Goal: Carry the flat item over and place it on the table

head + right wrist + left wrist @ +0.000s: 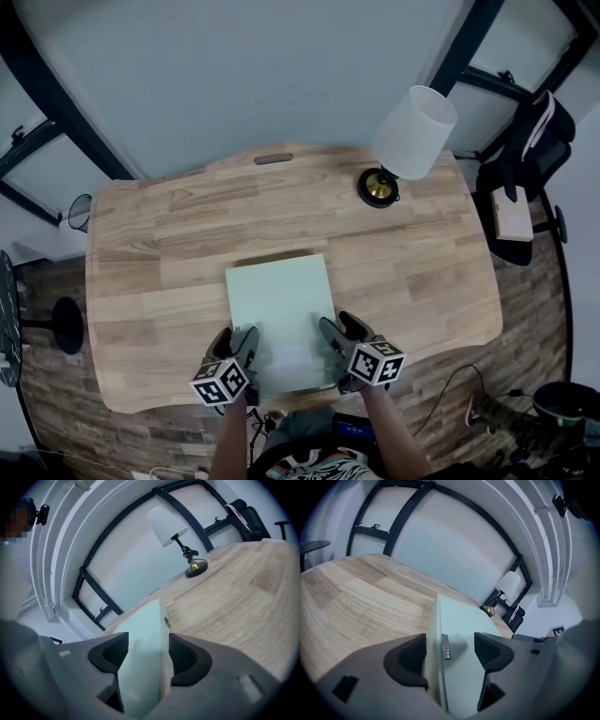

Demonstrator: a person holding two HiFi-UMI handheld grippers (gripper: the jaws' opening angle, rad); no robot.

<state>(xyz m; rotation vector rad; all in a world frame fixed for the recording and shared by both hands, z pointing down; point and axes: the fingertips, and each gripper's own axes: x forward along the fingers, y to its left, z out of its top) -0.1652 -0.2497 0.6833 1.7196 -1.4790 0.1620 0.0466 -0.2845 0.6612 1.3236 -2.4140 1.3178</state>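
A pale green flat item [279, 305] hangs over the near middle of the wooden table [159, 244], a dark shadow strip showing along its far edge. My left gripper [240, 349] grips its near left edge and my right gripper [336, 339] its near right edge. In the left gripper view the flat item [461, 618] runs between the jaws of the left gripper [450, 644], thin side toward the left pad. In the right gripper view the flat item [145, 625] fills the gap of the right gripper [147, 649], and both pads press on it.
A lamp with a white shade [412, 131] and brass base [379, 187] stands at the table's far right. A cable slot [273, 158] is cut in the far edge. A dark chair [525, 159] stands right of the table, and cables lie on the floor [469, 394].
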